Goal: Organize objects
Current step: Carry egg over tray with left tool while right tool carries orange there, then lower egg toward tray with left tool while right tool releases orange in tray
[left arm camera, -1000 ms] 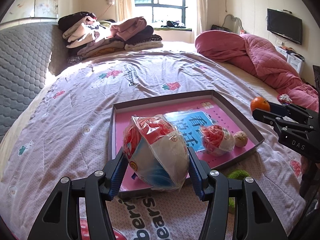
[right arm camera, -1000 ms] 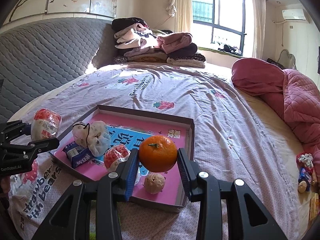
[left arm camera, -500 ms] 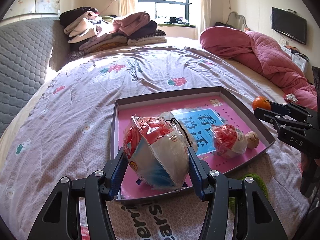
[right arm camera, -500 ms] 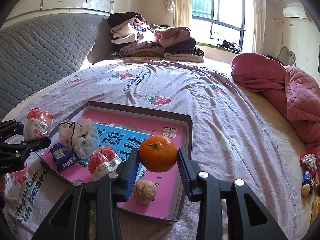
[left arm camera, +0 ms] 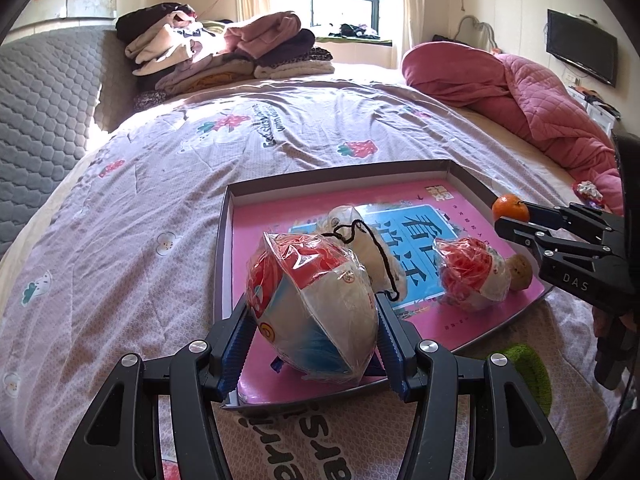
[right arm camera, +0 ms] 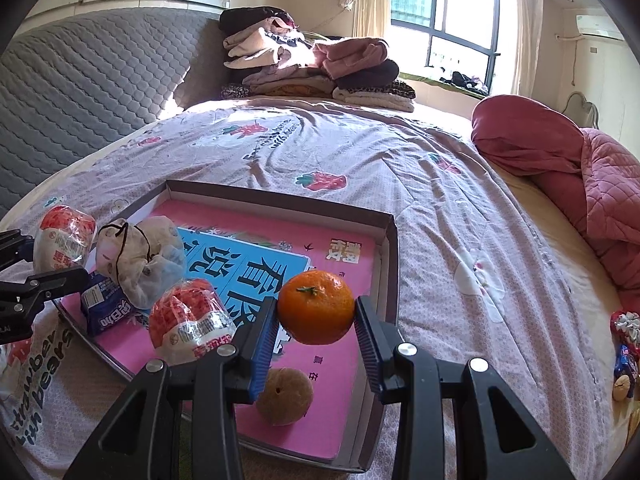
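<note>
Slippage is the likely risk: the left gripper [left arm camera: 312,334] pinches a crinkly wrapped snack bag [left arm camera: 310,304] above the tray's [left arm camera: 340,172] 7 o'clock corner, while the right gripper [right arm camera: 316,322] clamps a mandarin [right arm camera: 316,306] over its 4 o'clock side; either may roll onto the soft strawberry-print bedspread [right arm camera: 340,152], with folded clothes [right arm camera: 312,68] at 12 o'clock by the window [right arm camera: 444,20].

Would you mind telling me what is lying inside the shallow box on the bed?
Inside the shallow box: a cloth pouch, a blue packet, a red-and-white wrapped snack and a brownish fruit. The right tongs partly cover the fruit and the pink floor.
</note>
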`<state>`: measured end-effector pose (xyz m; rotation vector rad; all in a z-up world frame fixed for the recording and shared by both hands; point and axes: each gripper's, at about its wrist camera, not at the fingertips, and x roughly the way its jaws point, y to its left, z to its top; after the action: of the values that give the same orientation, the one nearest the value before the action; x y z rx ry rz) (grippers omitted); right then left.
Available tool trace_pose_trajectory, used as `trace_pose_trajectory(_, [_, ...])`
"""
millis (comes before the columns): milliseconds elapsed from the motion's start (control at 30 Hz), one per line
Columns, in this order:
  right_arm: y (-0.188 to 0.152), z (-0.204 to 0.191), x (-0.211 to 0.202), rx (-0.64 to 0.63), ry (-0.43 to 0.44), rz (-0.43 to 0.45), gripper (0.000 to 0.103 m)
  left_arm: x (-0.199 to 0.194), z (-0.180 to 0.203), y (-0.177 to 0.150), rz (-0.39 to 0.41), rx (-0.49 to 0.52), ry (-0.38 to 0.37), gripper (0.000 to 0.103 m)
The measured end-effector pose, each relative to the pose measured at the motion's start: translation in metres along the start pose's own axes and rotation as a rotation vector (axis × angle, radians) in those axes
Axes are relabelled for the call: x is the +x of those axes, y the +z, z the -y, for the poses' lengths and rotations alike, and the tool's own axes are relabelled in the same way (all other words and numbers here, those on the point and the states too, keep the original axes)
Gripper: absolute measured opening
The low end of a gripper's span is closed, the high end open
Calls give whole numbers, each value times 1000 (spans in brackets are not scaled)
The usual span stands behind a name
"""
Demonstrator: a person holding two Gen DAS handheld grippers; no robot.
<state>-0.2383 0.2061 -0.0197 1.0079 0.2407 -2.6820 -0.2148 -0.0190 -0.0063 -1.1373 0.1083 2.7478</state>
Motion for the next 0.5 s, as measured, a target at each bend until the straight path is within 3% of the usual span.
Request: trace_pose_trajectory(500, [-2,0,25,3,26,-60,39,14,3,-6,-27,10,-9,59])
